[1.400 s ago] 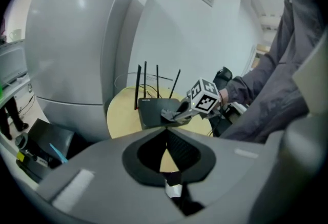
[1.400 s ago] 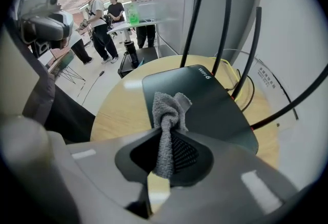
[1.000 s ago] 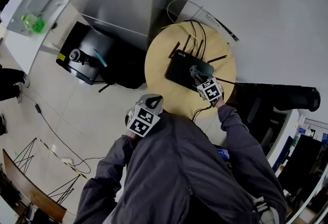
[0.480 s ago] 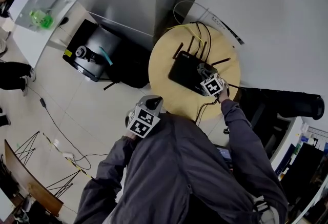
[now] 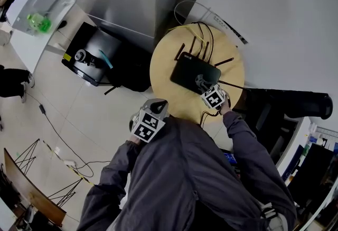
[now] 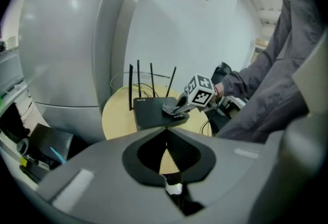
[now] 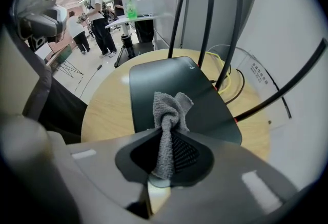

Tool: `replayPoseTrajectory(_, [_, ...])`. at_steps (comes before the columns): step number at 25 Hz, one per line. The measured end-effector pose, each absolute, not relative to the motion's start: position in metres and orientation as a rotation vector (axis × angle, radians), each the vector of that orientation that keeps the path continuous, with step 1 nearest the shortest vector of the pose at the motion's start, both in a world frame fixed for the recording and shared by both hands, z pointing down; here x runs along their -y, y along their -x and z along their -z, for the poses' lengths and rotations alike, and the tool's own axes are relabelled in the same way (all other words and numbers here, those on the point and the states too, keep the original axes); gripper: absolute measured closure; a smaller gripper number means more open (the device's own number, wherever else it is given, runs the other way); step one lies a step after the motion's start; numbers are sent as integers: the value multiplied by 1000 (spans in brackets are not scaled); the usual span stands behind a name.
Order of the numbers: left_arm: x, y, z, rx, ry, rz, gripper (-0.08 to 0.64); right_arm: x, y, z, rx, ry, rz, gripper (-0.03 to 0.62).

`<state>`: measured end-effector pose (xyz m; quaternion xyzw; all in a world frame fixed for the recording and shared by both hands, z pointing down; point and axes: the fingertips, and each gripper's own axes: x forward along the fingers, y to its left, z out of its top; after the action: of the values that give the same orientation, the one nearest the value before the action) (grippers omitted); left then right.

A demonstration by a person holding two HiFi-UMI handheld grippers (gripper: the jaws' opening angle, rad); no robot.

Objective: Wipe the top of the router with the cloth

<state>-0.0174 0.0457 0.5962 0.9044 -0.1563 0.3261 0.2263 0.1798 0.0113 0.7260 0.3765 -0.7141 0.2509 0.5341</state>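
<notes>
Clamping cloth (image 7: 169,113), right tool (image 7: 165,155) sits at router (image 7: 154,77) edge

A round, pale wooden table (image 5: 161,74) is carrying a flat black router (image 5: 194,72), which is lying roughly at the middle of the top, with bare wood showing all round it. Along the router's far edge, its thin antennas (image 5: 193,45) are standing up, one of them leaning out to the side. Behind the router, a yellow cable (image 7: 228,87) and black cables (image 5: 210,31) are looping across the wood toward the far rim. On the router's near side, another black cable (image 5: 207,114) is trailing over the table's edge.
</notes>
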Motion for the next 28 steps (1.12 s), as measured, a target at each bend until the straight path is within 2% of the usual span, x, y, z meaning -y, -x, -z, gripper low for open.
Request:
replayPoseTrajectory(10, [-47,4,-596,439,-2491,-890,560,-42,-164,-731,1787,-809,-708,560])
replayPoseTrajectory(20, [-50,-2,-596,492,-2473,-932,560,27,-272,-720,1632,-1046,-625,558])
replayPoseTrajectory(28, [-53,-16,-598,495,-2468,-974,560,-4,-242,-729,1652,-838,-496,565])
